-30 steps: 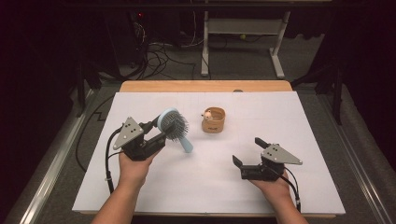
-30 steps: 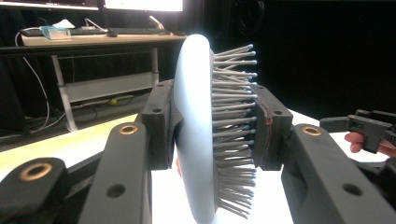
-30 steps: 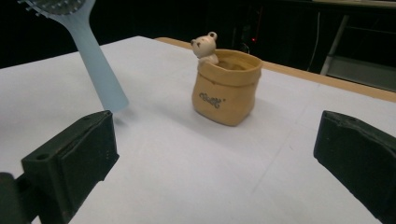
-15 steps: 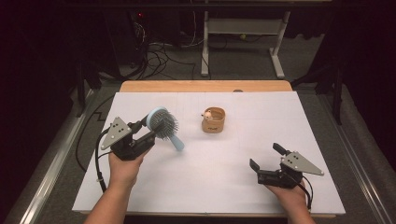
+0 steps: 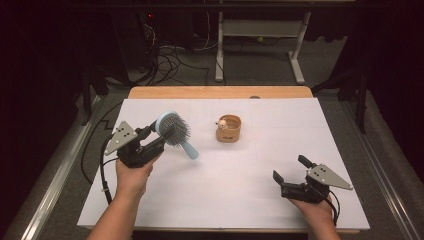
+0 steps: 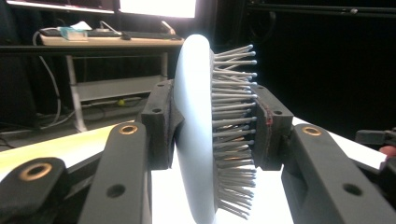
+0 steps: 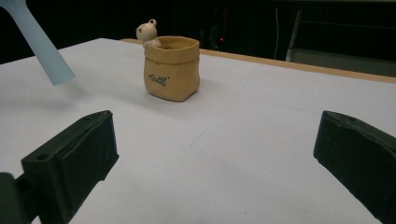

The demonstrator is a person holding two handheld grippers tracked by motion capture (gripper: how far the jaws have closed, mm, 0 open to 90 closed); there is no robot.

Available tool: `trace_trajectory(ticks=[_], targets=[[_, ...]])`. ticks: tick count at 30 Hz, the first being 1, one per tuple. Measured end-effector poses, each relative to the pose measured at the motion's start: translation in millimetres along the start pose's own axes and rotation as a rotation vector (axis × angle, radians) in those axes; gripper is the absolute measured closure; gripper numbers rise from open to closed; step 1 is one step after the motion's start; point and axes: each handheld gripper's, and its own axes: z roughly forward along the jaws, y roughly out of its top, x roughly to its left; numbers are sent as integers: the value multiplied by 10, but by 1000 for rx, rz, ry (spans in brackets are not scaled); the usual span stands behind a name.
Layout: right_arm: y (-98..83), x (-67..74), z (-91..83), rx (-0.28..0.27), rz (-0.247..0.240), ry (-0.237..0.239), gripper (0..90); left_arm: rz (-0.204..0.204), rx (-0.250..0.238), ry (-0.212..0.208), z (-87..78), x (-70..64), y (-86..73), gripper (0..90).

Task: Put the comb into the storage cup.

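- The left gripper (image 5: 159, 134) is clamped on the head of the light blue hairbrush (image 5: 175, 133). In the left gripper view one black pad presses the smooth back of the brush and the other pad presses into the bristles, so it is a firm squeeze.
- The brush is up in the air, off the white table (image 5: 210, 195), at the middle left of the high view. Its handle slants down and to the right, toward the middle of the frame, and I think its tip does not touch the table.
- The right gripper (image 5: 290, 176) sits low at the lower right of the high view. Its jaws stand wide apart with nothing between them (you can see bare white table in the gap in the right gripper view).
- A small tan pot (image 5: 229, 129) with a little bear on its rim stands near the middle of the table, a bit to the right of the brush handle and well apart from the right gripper.
- How far along, as I judge it: picking up the brush is done. Putting it somewhere is still left. The handle points toward the pot, so maybe it goes in there, but I cannot tell for sure.
- The pot looks empty as far as the right gripper view lets me see.
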Motion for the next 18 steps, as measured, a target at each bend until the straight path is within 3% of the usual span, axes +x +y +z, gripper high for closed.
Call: trace_trajectory(ticks=[3, 8, 18], targets=[[-1, -6, -9, -14, 4, -5, 0, -19, 3, -23, 43, -22, -6, 579], [-3, -1, -12, -11, 0, -2, 0, -3, 15, -40, 133, -86, -27, 579], [0, -5, -12, -17, -2, 4, 0, 1, 12, -45, 293, -179, -20, 579]])
